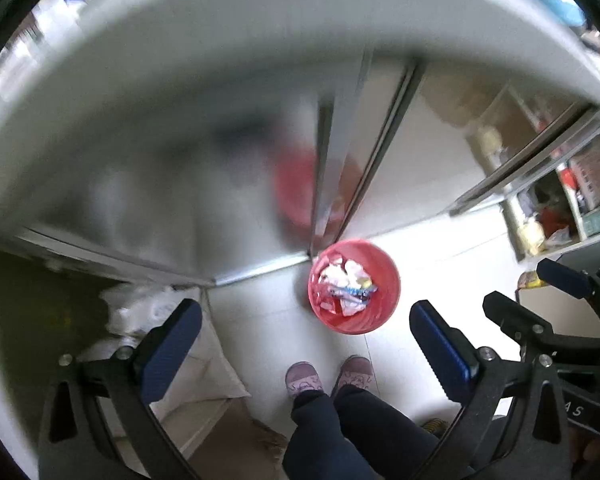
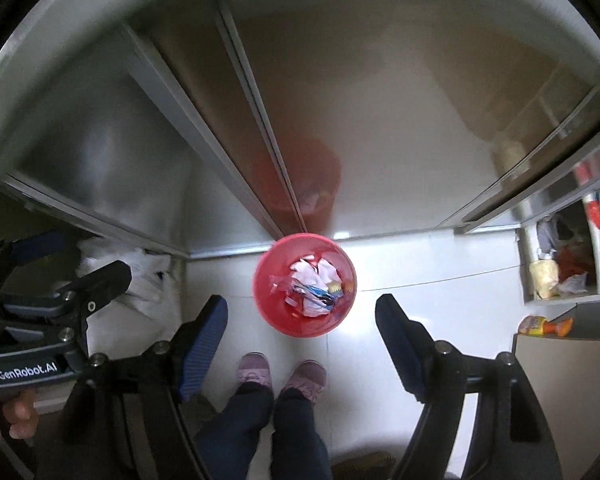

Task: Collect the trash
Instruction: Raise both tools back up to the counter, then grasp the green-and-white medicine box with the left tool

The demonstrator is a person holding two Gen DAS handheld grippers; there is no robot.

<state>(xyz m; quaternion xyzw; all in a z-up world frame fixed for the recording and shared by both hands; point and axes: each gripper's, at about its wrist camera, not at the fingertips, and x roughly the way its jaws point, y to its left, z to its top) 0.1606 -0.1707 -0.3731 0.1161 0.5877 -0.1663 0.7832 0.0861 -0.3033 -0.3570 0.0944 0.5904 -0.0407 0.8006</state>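
Both tools (image 1: 304, 332) (image 2: 300, 320) wide, empty, red bin (image 2: 305, 285) upright, mouth up, trash (image 2: 314, 286) inside

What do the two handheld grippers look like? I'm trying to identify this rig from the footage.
Both are black, angular frames with silver bolts at the joints. The left gripper and the right gripper each have two fingers faced with dark blue ribbed pads. White lettering on the left one's body reads GenRobot.AI. No cables show.

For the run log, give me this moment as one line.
task: collect trash | left gripper: open, empty | right gripper: open, empty | red bin: on floor, holds wrappers
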